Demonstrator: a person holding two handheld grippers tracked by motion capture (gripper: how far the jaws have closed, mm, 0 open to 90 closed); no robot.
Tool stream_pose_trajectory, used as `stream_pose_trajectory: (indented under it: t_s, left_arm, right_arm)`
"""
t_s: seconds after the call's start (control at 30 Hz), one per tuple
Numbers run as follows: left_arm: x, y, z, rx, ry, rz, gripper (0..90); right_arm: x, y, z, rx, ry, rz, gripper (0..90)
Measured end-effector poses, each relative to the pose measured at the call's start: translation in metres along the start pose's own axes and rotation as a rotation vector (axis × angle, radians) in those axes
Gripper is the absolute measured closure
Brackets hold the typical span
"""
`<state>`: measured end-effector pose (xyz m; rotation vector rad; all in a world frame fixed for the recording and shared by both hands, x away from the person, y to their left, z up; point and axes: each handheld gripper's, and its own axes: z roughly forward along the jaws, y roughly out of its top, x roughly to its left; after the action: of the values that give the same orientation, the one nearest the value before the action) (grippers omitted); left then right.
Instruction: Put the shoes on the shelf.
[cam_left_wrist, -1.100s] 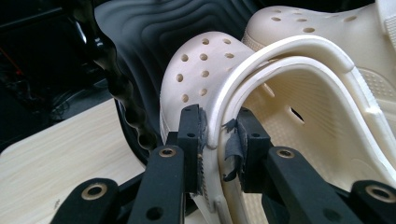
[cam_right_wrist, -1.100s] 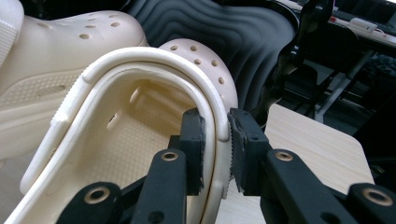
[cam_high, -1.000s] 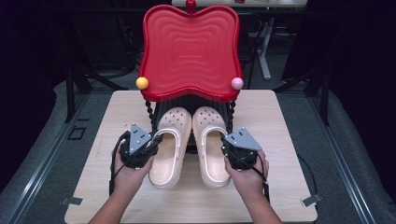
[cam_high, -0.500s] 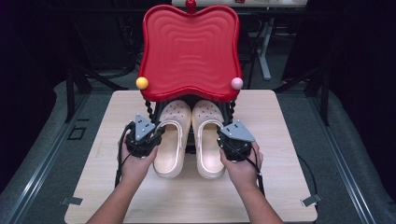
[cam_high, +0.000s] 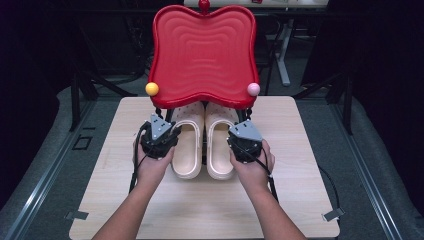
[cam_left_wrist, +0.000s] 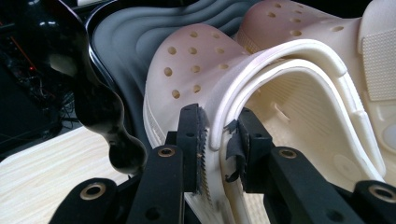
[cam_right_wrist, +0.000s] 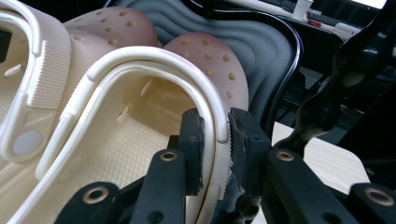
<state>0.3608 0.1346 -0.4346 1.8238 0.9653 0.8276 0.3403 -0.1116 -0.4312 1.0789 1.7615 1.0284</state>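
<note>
— Clogs: how do your grippers sit?
— Your left gripper (cam_left_wrist: 218, 140) pinches the left clog's (cam_left_wrist: 261, 93) outer wall; your right gripper (cam_right_wrist: 215, 140) clamps the right clog's (cam_right_wrist: 140, 121).
— Where?
— Toes under the red tray (cam_high: 202, 55); the gripper views reveal its dark underside.

No writing, label, brand mark, number or sign can be read in any of the views. The cream clogs (cam_high: 205, 140) carry only round vent holes and a ridged strap patch — no lettering shows on them. The red tray (cam_high: 202, 52) standing over the clogs bears moulded wavy ridges, not characters. The pale wooden table (cam_high: 295, 150) under the clogs is unmarked. Small items on a desk far behind the tray are too blurred to read.
</note>
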Motion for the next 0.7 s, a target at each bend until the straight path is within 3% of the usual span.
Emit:
stream_pose_trajectory:
  t_s: [0.33,0.43,0.7]
  left_arm:
    - [0.0027,0.0029,0.0070,-0.007,-0.001,-0.008,73.5]
    - [-0.0008,0.0016,0.0070,-0.016,0.015,0.006,73.2]
    - [0.0032,0.0022,0.0065,-0.010,0.005,-0.003,72.8]
  right_arm:
    - [0.0032,-0.0003,0.0111,0.004,-0.010,0.017,73.4]
    - [0.0037,0.0004,0.0105,0.007,-0.001,0.037,73.3]
    - [-0.0023,0.0021,0.0106,0.022,0.027,0.091,73.1]
